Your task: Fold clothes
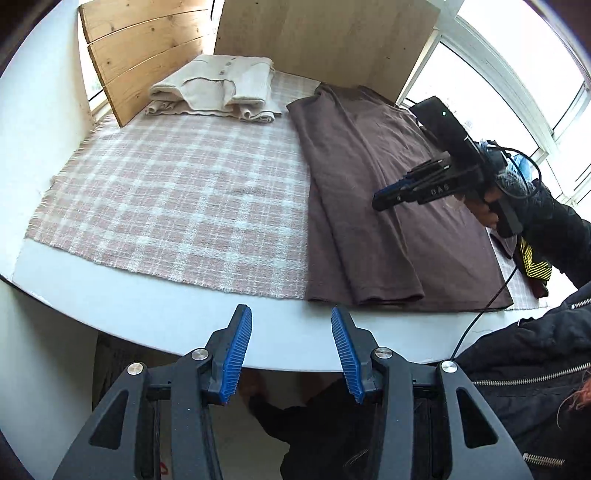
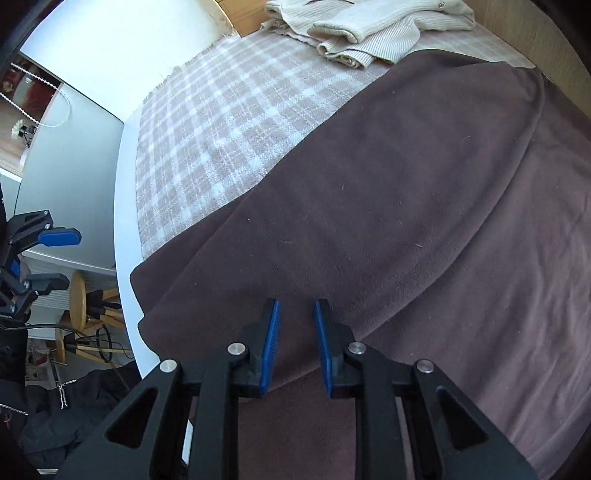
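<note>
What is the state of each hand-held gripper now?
Left hand-held gripper: open, holding nothing.
Right hand-held gripper: open, above the brown garment, holding nothing.

The right hand-held gripper (image 2: 295,314) hovers with its jaws slightly parted and empty over the brown garment (image 2: 406,206), near the table's (image 2: 125,229) front edge.

Brown garment (image 2: 388,206): far and right portions run off the right wrist frame beyond the fingers; part under the right gripper (image 2: 295,314) hidden by its linkage. Cream folded clothes (image 2: 373,26), far ahead of the fingertips: top cut off by the frame. Yellow-striped item (image 1: 533,264), right of the left gripper (image 1: 291,321): mostly covered by a dark sleeve (image 1: 561,236), kind unclear.
</note>
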`<state>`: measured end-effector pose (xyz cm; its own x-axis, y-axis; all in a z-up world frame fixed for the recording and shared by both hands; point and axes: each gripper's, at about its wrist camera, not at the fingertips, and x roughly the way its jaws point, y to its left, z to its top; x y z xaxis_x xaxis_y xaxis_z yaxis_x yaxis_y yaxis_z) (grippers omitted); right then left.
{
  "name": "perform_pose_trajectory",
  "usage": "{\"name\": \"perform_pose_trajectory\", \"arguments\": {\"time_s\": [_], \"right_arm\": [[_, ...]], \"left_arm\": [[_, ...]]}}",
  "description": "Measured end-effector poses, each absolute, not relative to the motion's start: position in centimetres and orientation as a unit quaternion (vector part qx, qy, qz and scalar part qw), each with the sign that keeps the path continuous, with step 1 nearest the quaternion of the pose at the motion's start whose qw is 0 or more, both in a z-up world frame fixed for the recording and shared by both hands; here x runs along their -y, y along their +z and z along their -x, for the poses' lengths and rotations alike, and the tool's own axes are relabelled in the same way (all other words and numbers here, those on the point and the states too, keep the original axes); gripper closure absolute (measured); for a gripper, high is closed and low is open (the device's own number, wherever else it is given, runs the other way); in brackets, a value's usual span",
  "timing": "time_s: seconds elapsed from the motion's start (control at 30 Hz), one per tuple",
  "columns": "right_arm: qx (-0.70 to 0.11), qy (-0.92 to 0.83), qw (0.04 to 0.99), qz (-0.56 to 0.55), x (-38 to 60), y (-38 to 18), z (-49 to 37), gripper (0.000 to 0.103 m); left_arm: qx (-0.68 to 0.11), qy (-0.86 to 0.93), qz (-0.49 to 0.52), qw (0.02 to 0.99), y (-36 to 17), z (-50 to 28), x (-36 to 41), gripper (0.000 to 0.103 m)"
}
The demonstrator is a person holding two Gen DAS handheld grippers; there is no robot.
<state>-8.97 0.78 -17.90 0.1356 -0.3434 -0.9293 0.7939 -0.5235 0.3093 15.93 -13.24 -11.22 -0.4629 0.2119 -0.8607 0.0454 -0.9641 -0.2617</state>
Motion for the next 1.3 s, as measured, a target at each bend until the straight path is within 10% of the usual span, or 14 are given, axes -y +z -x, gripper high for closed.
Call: {"name": "perform_pose_trajectory", "arguments": {"time_s": [0.5, 0.63, 0.9, 1.03, 1.3], "right_arm": [[-0.06, -0.772, 0.299, -0.557, 3.4, -9.5, 22.0, 0.06], [-0.097, -0.762, 0.261, -0.584, 7.9, -12.5, 24.4, 0.06], [-0.137, -0.743, 0.198, -0.624, 12.2, -16.6, 26.5, 0.061], [-0.155, -0.743, 0.172, -0.628, 12.1, -17.3, 26.7, 0.092], [-0.078, -0.751, 0.198, -0.625, 8.7, -14.9, 26.8, 0.097]], "left_arm": [[0.109, 0.83, 0.539, 0.094, -16.8, -10.0, 9.5, 0.062], [0.108, 0.829, 0.535, 0.121, -17.3, -10.0, 9.4, 0.089], [0.144, 0.829, 0.512, 0.174, -16.9, -10.2, 11.2, 0.096], [0.142, 0.831, 0.503, 0.191, -16.4, -10.4, 11.7, 0.096], [0.142, 0.835, 0.491, 0.203, -15.5, -10.9, 12.0, 0.098]]}}
